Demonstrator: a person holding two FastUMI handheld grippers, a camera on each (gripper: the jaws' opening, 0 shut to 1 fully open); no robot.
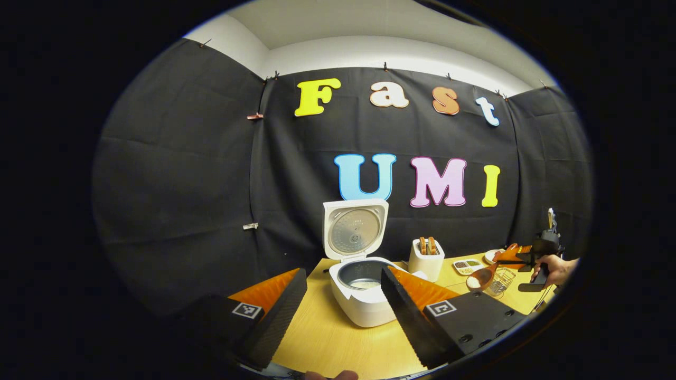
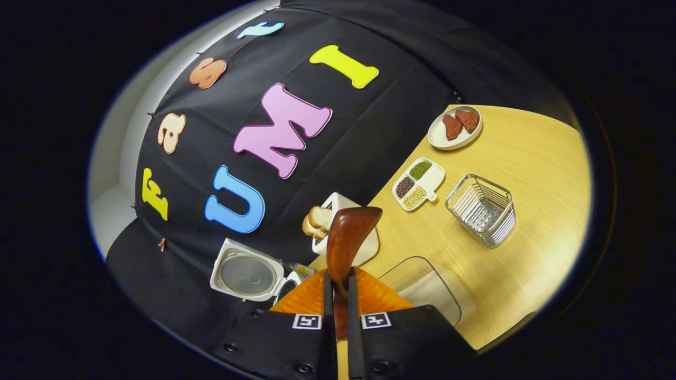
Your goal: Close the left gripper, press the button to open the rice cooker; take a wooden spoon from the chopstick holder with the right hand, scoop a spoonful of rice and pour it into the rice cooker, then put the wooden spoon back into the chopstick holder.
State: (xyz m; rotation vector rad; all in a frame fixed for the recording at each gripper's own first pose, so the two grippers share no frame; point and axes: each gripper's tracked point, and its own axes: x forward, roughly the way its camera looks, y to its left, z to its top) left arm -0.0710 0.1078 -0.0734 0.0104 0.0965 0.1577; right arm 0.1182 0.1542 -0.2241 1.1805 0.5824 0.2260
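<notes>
Left gripper view: white rice cooker [image 1: 364,295] stands on the light wood table [image 1: 338,343] with its lid [image 1: 355,228] raised upright; the dark inner pot shows a pale patch at its bottom, probably rice, though too small to be sure. The left gripper [image 1: 343,301] has its fingers spread wide, nothing between them, framing the cooker from either side without touching it. Far right in this view, a hand [image 1: 552,269] holds the right gripper [image 1: 520,257], which carries the brown wooden spoon [image 1: 483,275] with white rice in its bowl, above the table near a wire basket [image 1: 499,279] and well apart from the cooker. Right gripper view: the right gripper's fingers are pressed onto the spoon's handle, pinching it; the spoon's bowl is seen from behind, so its load is hidden here. This tilted view adds a clear rectangular container of white rice [image 2: 428,293] just beside the fingers, partly cut off by them, a white divided dish of grains [image 2: 418,183], a white plate with two reddish-brown pieces [image 2: 455,126], and the white holder with bread slices [image 2: 338,229], partly covered by the spoon.
</notes>
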